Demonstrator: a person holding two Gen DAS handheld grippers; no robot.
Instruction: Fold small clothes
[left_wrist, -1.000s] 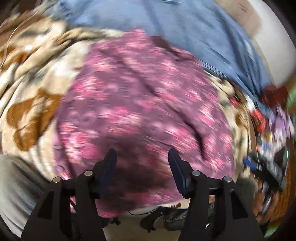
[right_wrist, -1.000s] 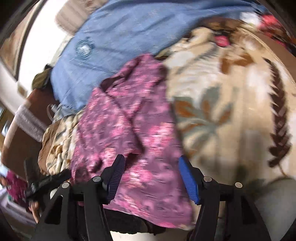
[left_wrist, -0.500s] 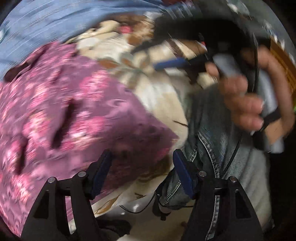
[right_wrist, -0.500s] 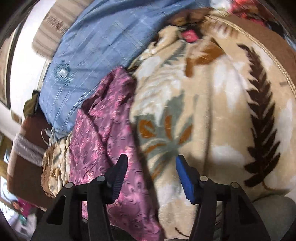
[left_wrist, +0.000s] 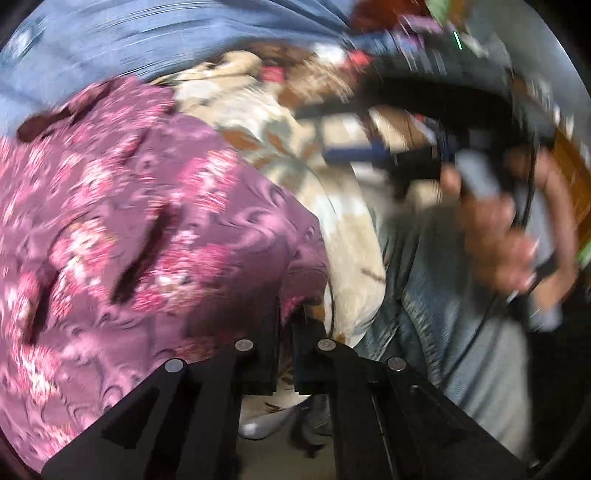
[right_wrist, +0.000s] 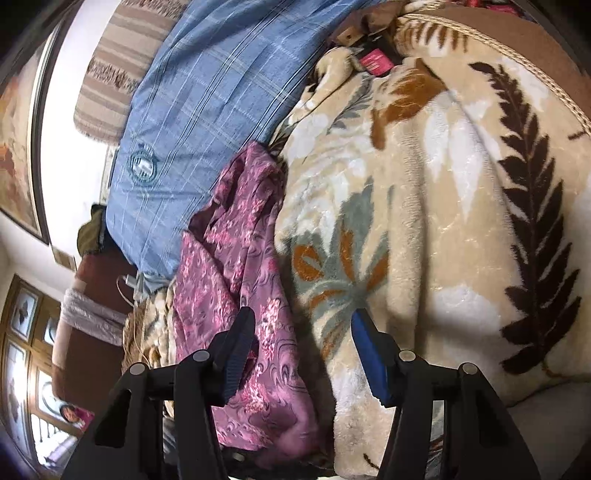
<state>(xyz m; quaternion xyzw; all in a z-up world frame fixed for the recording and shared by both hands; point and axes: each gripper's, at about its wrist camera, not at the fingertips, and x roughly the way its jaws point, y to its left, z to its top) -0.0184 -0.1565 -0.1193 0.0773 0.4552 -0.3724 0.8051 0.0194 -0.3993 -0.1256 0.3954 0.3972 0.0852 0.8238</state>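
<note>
Purple floral garment (left_wrist: 147, 229), lying rumpled across the leaf-patterned blanket (right_wrist: 424, 229) at lower left, is pinched at its near corner by the left claw (left_wrist: 286, 325), while the right claw (right_wrist: 301, 332), spread, hovers over its edge; next, probably a matching pinch.

Black claw (right_wrist: 301, 350), blue finger pads (right_wrist: 369, 354)

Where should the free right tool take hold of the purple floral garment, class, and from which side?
Grip the purple floral garment at its near hem, just right of the left pad. That loose edge lies over the leaf-patterned blanket, so approach from the blanket side.
</note>
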